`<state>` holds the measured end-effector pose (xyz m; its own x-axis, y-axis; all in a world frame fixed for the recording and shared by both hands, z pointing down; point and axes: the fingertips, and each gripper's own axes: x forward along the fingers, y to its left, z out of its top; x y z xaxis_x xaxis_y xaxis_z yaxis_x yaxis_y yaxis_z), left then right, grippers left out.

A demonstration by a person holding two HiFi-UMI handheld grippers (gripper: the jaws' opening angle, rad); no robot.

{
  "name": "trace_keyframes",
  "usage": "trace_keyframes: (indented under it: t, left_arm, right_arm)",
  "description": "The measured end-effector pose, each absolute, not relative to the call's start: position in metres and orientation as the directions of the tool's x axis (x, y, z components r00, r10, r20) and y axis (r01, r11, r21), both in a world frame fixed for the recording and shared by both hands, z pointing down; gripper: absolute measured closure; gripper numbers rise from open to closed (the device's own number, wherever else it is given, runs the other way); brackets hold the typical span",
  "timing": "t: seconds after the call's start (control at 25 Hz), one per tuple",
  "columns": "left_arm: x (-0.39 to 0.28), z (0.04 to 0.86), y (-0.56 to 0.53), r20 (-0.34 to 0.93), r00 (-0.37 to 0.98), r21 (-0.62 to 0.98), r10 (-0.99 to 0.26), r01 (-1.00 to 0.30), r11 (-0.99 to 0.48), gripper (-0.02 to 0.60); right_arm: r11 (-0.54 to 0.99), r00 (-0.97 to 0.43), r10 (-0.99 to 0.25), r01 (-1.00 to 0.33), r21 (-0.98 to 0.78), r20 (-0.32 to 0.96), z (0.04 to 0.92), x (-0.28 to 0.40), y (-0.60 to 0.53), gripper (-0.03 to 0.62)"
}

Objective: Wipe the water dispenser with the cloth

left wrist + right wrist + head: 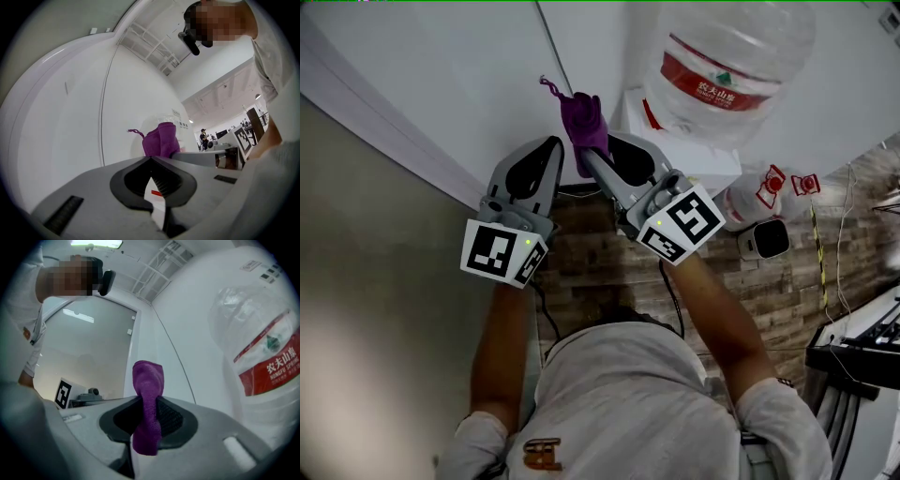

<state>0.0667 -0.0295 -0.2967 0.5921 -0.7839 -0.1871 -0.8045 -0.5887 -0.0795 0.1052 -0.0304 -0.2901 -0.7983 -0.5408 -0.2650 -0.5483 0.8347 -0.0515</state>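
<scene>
Two grippers sit at frame centre in the head view, side by side and both pointing at the white wall [459, 75]. We see the right gripper [598, 148] clamped on the purple cloth [583, 120]. In the right gripper view the cloth runs through the pinched jaws, with a folded end standing above the tips and a short tail below. The left gripper [151, 160] has its jaws together with nothing between them. From its view the cloth [161, 139] shows just past its tips, right of centre.

The water dispenser [712, 164] is the white box at upper right of the head view, just right of the cloth. We cannot tell whether the cloth touches it or the wall.

The clear bottle [731, 56] sits on top of the dispenser. Its red label [269, 363] reads "农夫山泉" and "NONGFU SPRING". In the right gripper view the cloth is left of the bottle, and the two are apart.

Wood-pattern floor [591, 253] lies below the grippers. White containers [759, 192] with red marks stand at the dispenser's foot, and cables [820, 258] trail on the right. Nothing stands between the cloth and the dispenser.
</scene>
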Motion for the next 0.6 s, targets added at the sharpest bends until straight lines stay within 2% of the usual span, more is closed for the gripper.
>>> trace_keyframes:
  t: [0.6]
  left_arm:
    - [0.0670, -0.3041, -0.0234, -0.195, 0.609, -0.089, -0.769, -0.792, -0.604, 0.583]
  right_arm:
    - [0.833, -0.797, -0.542, -0.550, -0.049, -0.265, -0.2956, 0.1078, -0.0245, 0.504]
